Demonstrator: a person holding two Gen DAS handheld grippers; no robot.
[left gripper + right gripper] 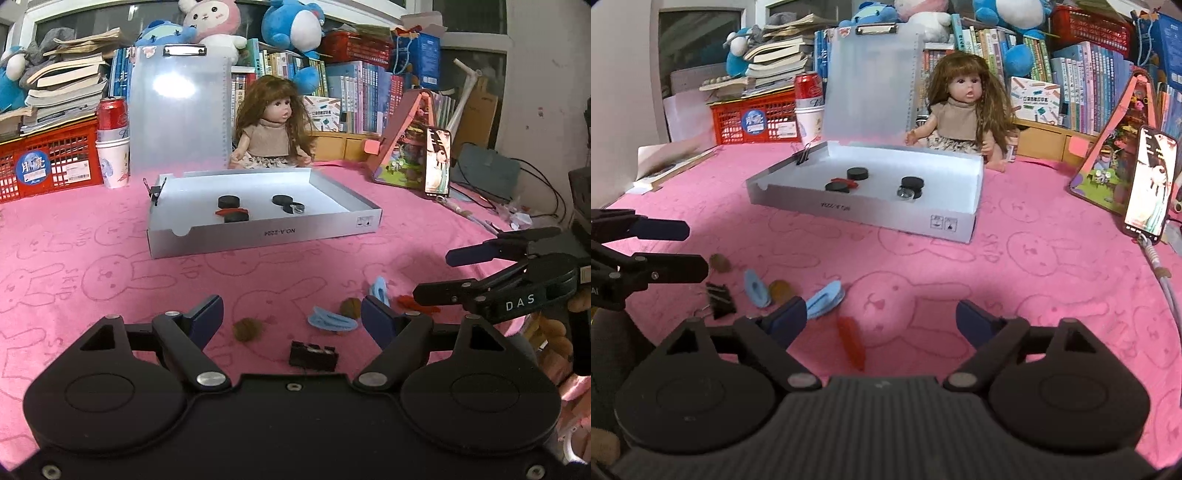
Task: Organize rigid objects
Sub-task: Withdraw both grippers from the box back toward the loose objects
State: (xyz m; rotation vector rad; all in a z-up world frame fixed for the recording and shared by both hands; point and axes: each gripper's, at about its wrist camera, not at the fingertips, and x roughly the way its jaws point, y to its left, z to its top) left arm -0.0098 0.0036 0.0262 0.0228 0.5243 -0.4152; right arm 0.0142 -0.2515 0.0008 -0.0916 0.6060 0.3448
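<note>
On the pink cloth stands a shallow white box (pixel 258 236) (pixel 868 212) holding black discs (pixel 229 201) (pixel 857 173), a red piece and a small clear ring. In front of it lie loose items: two blue hair clips (pixel 332 319) (pixel 825 299), two brown balls (pixel 247 329) (pixel 781 290), a black binder clip (pixel 313 356) (pixel 720 295) and a red clip (pixel 851 343). My left gripper (pixel 293 317) (pixel 692 250) is open above the ball, blue clip and binder clip. My right gripper (pixel 879 317) (pixel 437 275) is open with the red clip lying between its fingers, untouched.
Behind the box sit a doll (pixel 273 125), an upright clear clipboard (pixel 177 110), a red crate (pixel 51 162) and a can on paper cups (pixel 112 147). A lit phone (pixel 1150 184) and a cable (pixel 1163 280) are at the right. Books and plush toys line the back.
</note>
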